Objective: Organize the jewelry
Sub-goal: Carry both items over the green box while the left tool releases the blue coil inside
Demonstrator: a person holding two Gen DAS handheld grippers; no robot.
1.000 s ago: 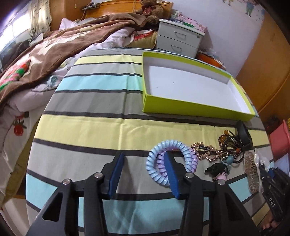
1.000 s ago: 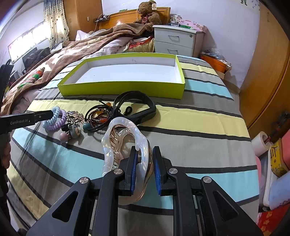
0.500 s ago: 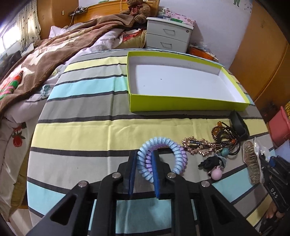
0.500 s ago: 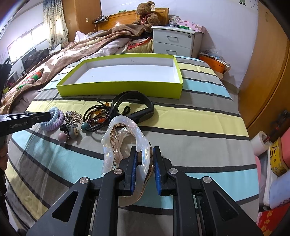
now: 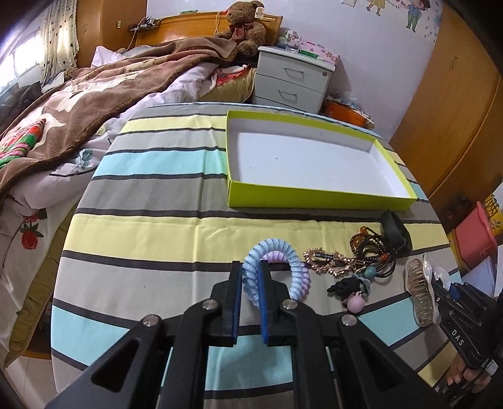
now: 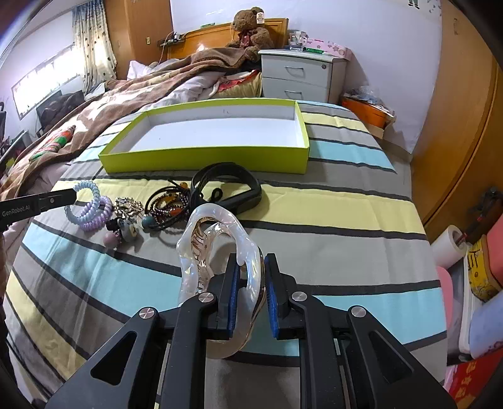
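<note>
The left tongs (image 5: 250,291) squeeze the blue coil band (image 5: 276,270) and the right tongs (image 6: 250,288) squeeze the shiny clip (image 6: 217,251), which could slip before the green box (image 6: 204,155) at 12 o'clock.

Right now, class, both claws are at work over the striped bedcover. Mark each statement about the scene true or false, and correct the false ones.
1. The left claw is shut on the blue spiral hair tie. True.
2. The green box already holds several pieces of jewelry. False: its white inside is bare.
3. The right claw grips the pearly hair clip. True.
4. The black band lies inside the green box. False: it lies on the bedcover, in front of the box.
5. A teddy bear sits on the striped bedcover beside the box. False: it sits far back by the headboard.
</note>
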